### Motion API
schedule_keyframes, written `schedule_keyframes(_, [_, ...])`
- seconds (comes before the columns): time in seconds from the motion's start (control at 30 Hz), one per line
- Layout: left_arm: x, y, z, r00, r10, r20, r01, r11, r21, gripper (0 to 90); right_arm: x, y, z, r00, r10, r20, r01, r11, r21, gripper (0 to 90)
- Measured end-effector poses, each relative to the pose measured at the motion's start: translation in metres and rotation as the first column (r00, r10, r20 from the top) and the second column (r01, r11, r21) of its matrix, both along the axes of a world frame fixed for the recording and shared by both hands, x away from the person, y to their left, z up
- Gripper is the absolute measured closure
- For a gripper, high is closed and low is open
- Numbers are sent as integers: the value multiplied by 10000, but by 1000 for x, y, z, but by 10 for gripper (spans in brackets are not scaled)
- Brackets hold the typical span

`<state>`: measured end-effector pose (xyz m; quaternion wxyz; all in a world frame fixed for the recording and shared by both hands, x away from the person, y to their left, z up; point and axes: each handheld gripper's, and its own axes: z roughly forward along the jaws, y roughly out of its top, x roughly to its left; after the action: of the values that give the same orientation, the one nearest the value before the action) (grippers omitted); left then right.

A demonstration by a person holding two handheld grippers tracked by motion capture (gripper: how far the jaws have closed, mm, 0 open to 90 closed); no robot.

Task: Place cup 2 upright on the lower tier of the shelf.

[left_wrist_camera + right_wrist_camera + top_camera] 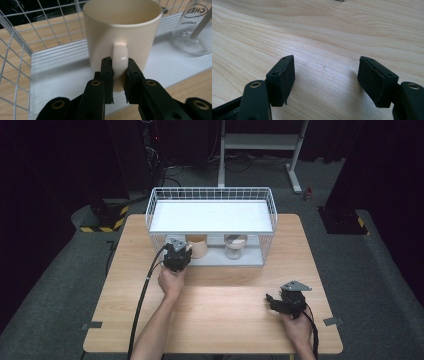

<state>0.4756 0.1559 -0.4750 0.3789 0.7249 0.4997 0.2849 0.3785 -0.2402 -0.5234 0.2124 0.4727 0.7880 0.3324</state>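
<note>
The left gripper [117,75] has its fingers [107,72] pinching the handle [120,60] of the cream mug [122,32]. The handle runs vertically and points straight back at the gripper. The mug stands upright on the lower shelf [200,261] of the wire rack [212,195], near its left end, with a glass jar [235,247] apart to its right. Judged next move: draw the mug out along the handle's direction, clear of the rack. The right gripper [272,301] rests on the counter [225,310], fingers spread, holding nothing, well apart from the mug.
</note>
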Motion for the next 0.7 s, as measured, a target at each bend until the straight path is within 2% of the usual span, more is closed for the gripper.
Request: schedule_keyframes(0.7, [4,-1,-5,9997,-7,-238,5,9999,-121,797,0,0,0,10000,-9,4,9,10000,-2,304])
